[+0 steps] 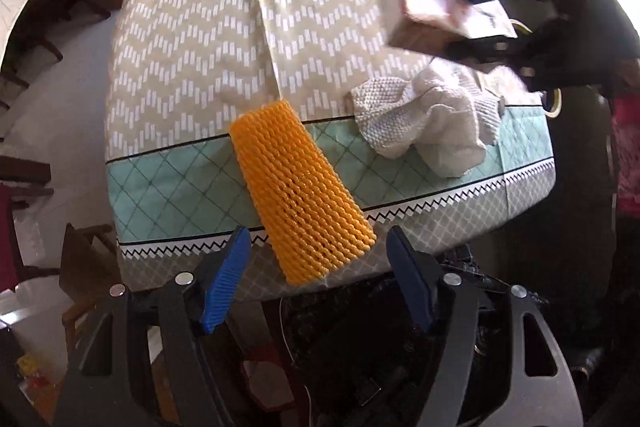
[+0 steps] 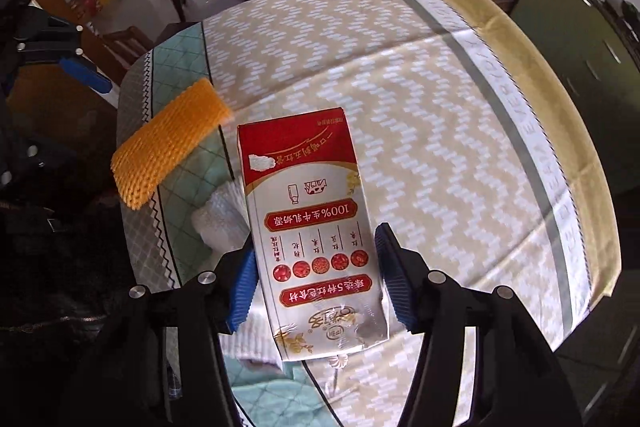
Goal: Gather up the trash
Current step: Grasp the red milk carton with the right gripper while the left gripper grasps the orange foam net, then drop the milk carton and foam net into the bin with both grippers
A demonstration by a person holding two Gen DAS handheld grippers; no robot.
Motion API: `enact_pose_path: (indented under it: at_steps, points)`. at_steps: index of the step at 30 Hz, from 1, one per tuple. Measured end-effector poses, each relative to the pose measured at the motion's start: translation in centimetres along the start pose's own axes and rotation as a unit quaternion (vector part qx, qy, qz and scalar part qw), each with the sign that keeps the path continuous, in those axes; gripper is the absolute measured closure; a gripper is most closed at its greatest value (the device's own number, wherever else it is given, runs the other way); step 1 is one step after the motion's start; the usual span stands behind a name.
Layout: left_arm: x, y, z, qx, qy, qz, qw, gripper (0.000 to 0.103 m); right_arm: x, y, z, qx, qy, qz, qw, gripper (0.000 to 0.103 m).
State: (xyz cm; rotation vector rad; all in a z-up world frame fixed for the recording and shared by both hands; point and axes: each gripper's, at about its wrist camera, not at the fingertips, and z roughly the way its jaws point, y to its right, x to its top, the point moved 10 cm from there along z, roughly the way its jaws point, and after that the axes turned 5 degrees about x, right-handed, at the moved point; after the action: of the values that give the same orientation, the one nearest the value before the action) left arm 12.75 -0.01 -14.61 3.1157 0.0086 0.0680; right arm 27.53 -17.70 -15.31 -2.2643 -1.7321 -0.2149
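Left wrist view: your largest element is the table (image 1: pixel 192 75), draped in a patterned cloth with beige chevrons, a mint lattice band and a mustard border at the far edge. On its near edge lies the orange foam net sleeve (image 1: pixel 300 195), set obliquely so that its lower end overhangs the cloth's zigzag trim. To the right of it sits a crumpled white paper towel (image 1: pixel 424 119), well apart from the sleeve. Above the towel, blurred, you see the milk carton (image 1: pixel 424 15) carried clear of the table between the dark fingers of your right gripper (image 1: pixel 476 23). Your left gripper (image 1: pixel 316 279) hangs over the sleeve's near end; its blue pads (image 1: pixel 226 283) stand wide apart on either side, touching nothing, so the gripper is open and holds nothing. Right wrist view: the carton (image 2: pixel 316 239), red and white with printed characters, fills the centre and lies lengthwise between the fingers of your right gripper (image 2: pixel 320 283). Both blue pads (image 2: pixel 242 295) press against its lower sides, the jaws about half open around its width. The towel (image 2: pixel 224 219) shows beneath its left edge, and the sleeve (image 2: pixel 168 143) lies beyond, near the left gripper's blue pad (image 2: pixel 86 77).
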Motion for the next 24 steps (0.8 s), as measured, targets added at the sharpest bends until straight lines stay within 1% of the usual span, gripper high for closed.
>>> enact_pose_path:
  at_steps: [3, 5, 7, 9, 12, 15, 17, 19, 20, 21, 22, 23, 24]
  points:
    - [0.6, -0.5, 2.7, 0.017, -0.038, -0.04, 0.9983, 0.035, -4.3, 2.7, -2.2, -0.03, 0.008, 0.055, 0.998, 0.047]
    - [1.0, -0.7, 3.8, 0.025, -0.051, -0.057, 0.9968, 0.035, -7.9, 4.7, -3.6, -0.051, 0.014, 0.1, 0.994, 0.047]
    - [1.2, -0.3, 4.6, 0.016, -0.06, -0.075, 0.9952, 0.033, -11.7, 6.9, -4.5, -0.066, 0.021, 0.15, 0.986, 0.047]
    - [1.4, 0.2, 5.3, 0.013, -0.071, -0.083, 0.9939, 0.029, -15.8, 9.2, -5.4, -0.084, 0.025, 0.203, 0.975, 0.047]
    - [1.5, -0.2, 6.5, 0.031, -0.085, -0.099, 0.9909, 0.029, -22.0, 12.3, -6.6, -0.105, 0.03, 0.274, 0.956, 0.047]
    - [1.1, -0.5, 7.5, 0.043, -0.1, -0.11, 0.9879, 0.029, -27.8, 14.8, -7.2, -0.123, 0.031, 0.337, 0.933, 0.047]
    - [0.9, -0.7, 8.1, 0.049, -0.108, -0.113, 0.9865, 0.029, -30.9, 16.2, -7.3, -0.128, 0.035, 0.375, 0.917, 0.047]
    - [0.5, -0.7, 8.6, 0.043, -0.116, -0.12, 0.985, 0.031, -33.7, 17.7, -7.3, -0.138, 0.038, 0.41, 0.901, 0.047]
    - [0.3, -0.6, 8.8, 0.039, -0.119, -0.121, 0.9847, 0.043, -34.9, 18.3, -7.3, -0.141, 0.04, 0.426, 0.893, 0.047]
    - [0.0, -0.5, 9.0, 0.042, -0.12, -0.117, 0.985, 0.046, -35.9, 18.9, -7.3, -0.143, 0.041, 0.441, 0.885, 0.047]
    - [-0.2, -0.5, 8.9, 0.044, -0.114, -0.11, 0.9864, 0.057, -36.8, 19.5, -7.1, -0.146, 0.039, 0.453, 0.879, 0.047]
    - [-0.3, -0.3, 8.7, 0.04, -0.11, -0.102, 0.9879, 0.079, -37.8, 20.0, -7.0, -0.152, 0.036, 0.464, 0.872, 0.047]
    - [-0.1, -0.1, 8.5, 0.031, -0.109, -0.1, 0.9885, 0.09, -38.6, 20.4, -6.8, -0.153, 0.034, 0.474, 0.867, 0.047]
